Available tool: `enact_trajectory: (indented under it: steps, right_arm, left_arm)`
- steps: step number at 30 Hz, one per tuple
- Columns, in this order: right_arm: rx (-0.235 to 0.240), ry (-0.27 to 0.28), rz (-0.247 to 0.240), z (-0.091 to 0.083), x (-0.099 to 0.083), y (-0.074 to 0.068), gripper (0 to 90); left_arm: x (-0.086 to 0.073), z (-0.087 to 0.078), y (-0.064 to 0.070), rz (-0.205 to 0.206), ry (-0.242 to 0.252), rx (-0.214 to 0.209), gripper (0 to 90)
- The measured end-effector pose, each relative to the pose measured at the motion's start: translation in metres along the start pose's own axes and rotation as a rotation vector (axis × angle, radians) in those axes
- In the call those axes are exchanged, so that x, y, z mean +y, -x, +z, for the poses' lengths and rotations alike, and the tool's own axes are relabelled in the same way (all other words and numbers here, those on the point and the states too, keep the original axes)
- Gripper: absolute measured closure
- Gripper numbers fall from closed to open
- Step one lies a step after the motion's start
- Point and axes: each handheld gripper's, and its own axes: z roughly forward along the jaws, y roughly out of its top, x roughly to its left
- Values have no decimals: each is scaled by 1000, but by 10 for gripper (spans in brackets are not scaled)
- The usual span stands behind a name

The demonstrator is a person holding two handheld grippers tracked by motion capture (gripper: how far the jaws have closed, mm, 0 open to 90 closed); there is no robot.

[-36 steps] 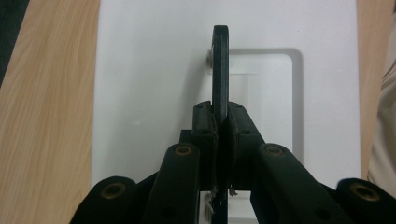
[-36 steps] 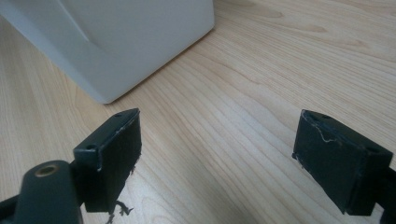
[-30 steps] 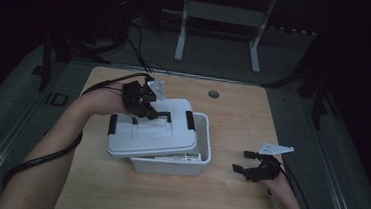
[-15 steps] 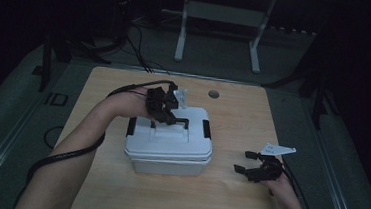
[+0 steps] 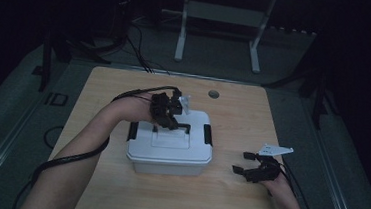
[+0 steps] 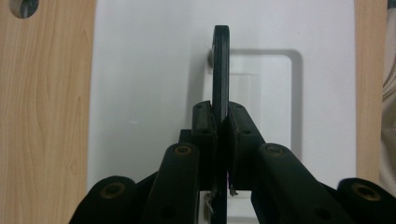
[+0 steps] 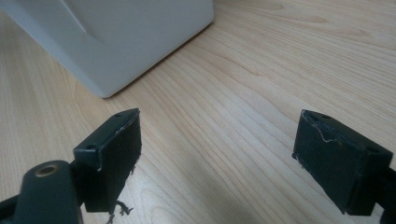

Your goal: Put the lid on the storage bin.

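A white plastic box (image 5: pixel 169 162) stands mid-table with its white lid (image 5: pixel 171 138) lying flat on top. Black latches (image 5: pixel 207 134) hang at both lid ends. My left gripper (image 5: pixel 169 121) hovers over the lid's far side, shut on the lid's black handle (image 5: pixel 184 128). In the left gripper view the handle (image 6: pixel 220 65) stands upright, pinched between the jaws of that gripper (image 6: pixel 221 116), with the lid (image 6: pixel 140 93) below. My right gripper (image 5: pixel 241 162) rests open on the table to the box's right. From the right gripper view, that gripper (image 7: pixel 233 154) holds nothing, and the box's corner (image 7: pixel 130 37) lies ahead.
The wooden table (image 5: pixel 252 120) has a round cable hole (image 5: pixel 214 94) behind the box. Bare wood lies to the left and right of the box. A metal stand (image 5: pixel 182 29) and cables sit on the floor beyond the table's far edge.
The lid was askew with the box open at its right; my left gripper carried it rightward and it now sits square on the box. The right gripper stayed put.
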Motion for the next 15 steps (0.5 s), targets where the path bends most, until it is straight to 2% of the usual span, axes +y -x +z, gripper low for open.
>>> enact_trajectory:
  steps: [1, 2, 3, 4, 5, 6, 7, 8, 9, 10, 11, 12, 13, 15]
  right_arm:
    - [0, 0, 0, 0, 0, 0, 149]
    - [-1, 0, -2, 0, 0, 0, 149]
    - [2, 2, -2, 0, 0, 0, 149]
    - [2, 3, -2, 0, 1, -1, 149]
    - [-1, 2, -3, 1, 1, -1, 149]
    - [-1, 2, -3, 1, 1, -1, 149]
    - [-1, 2, -4, 0, 1, -1, 149]
    - [-2, 2, -2, 0, 1, -1, 149]
    - [-2, 2, -2, 0, 1, -1, 149]
    - [-5, 0, -5, 0, 1, -1, 149]
    - [-2, 5, -5, 0, 2, -1, 149]
    - [-2, 5, -5, 0, 2, -1, 149]
    - [-5, 5, -3, 1, 2, -1, 149]
    - [-5, 5, -6, 1, 3, -1, 149]
  left_arm:
    - [0, 0, -1, -8, 0, 2, 826]
    - [-1, 1, -2, -14, -3, 15, 773]
    - [-2, 0, -2, -21, -6, 30, 619]
    - [-4, 1, -3, -37, -6, 26, 619]
    - [-8, 1, -6, -73, -8, 52, 483]
    - [-8, 1, -6, -73, -8, 52, 430]
    - [-10, 1, -9, -109, 0, 49, 430]
    - [-15, 0, -12, -152, 17, 54, 347]
    - [-15, 0, -12, -152, 17, 54, 307]
    - [-17, -1, -12, -169, 31, 46, 307]
    - [-21, -3, -14, -181, 42, 72, 259]
    - [-21, -3, -14, -181, 42, 72, 257]
    - [-22, -4, -16, -197, 41, 96, 258]
    - [-26, -7, -18, -216, 60, 115, 257]
